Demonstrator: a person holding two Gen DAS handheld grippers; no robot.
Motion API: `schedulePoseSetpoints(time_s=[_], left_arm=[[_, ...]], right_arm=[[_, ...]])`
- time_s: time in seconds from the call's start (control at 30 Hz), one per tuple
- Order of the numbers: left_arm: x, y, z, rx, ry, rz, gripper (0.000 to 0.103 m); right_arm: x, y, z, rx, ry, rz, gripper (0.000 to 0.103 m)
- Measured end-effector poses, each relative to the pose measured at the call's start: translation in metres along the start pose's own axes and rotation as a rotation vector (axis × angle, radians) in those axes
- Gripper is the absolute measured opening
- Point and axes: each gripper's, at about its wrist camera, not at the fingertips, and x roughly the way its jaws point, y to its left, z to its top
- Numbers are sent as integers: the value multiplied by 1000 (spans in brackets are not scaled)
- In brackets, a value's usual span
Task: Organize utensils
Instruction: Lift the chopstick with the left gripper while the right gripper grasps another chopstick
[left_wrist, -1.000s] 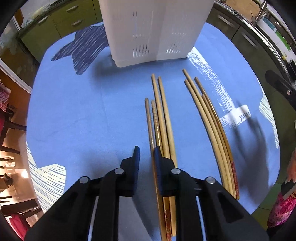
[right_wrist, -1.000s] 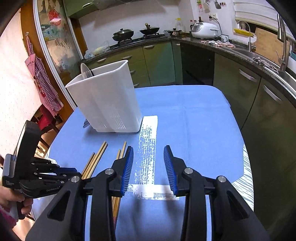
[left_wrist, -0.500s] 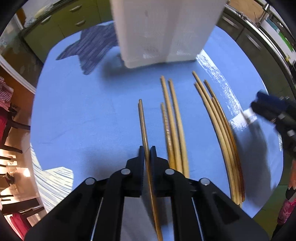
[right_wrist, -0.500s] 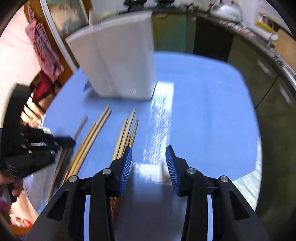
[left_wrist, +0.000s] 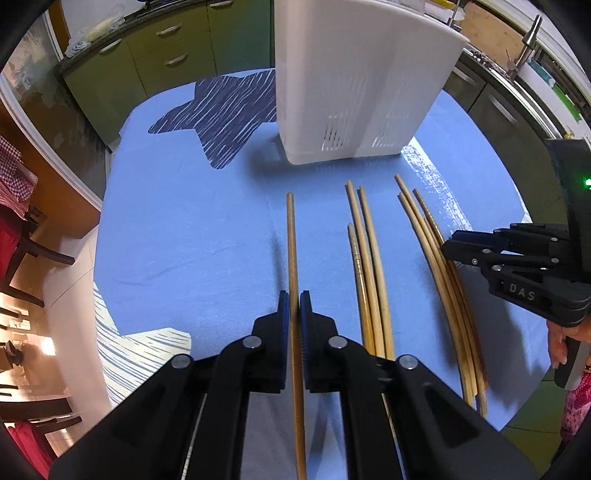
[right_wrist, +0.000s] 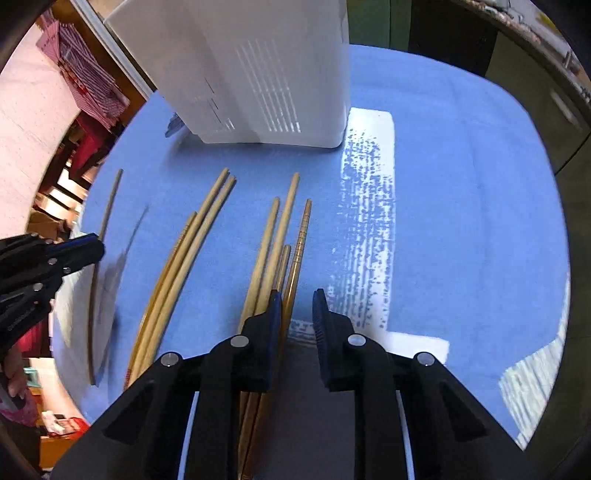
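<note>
Bamboo chopsticks mostly lie on the blue cloth (left_wrist: 184, 221) in front of the white caddy (left_wrist: 354, 92), so you've barely begun. Your left gripper (left_wrist: 294, 306) pinches one chopstick (left_wrist: 290, 236), lifted clear of the rest. Your right gripper (right_wrist: 297, 306) has just been closing; its fingers stand apart beside the right bunch (right_wrist: 275, 236), one stick between them, not yet pressed. The middle trio (left_wrist: 364, 236) waits untouched.
</note>
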Motion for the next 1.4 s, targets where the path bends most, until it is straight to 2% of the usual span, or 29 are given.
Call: schedulePoseSetpoints(time_s=[0.03, 0.3, 0.4, 0.57, 0.77, 0.97, 1.2, 1.4], left_arm=[[-1, -1, 1, 1, -2, -2, 6], [-7, -8, 0, 21, -20, -15, 6], [-9, -8, 0, 22, -23, -18, 6], [-19, -4, -1, 18, -40, -21, 6], [-40, -4, -5, 25, -79, -36, 6], [-70, -4, -12, 28, -141, -52, 6], [-99, -5, -19, 41, -198, -49, 6], [-109, -6, -21, 45, -218, -57, 6]], right_arm=[[0, 1, -1, -5, 5, -11, 14], [8, 16, 5, -49, 36, -95, 11], [8, 16, 8, -46, 41, -97, 7], [-14, 13, 0, -25, -23, -39, 7], [-70, 7, -17, -8, -163, 26, 7], [-121, -5, -43, 5, -268, 72, 7], [-153, -5, -60, 4, -329, 82, 7], [-156, -2, -64, -5, -346, 91, 7]])
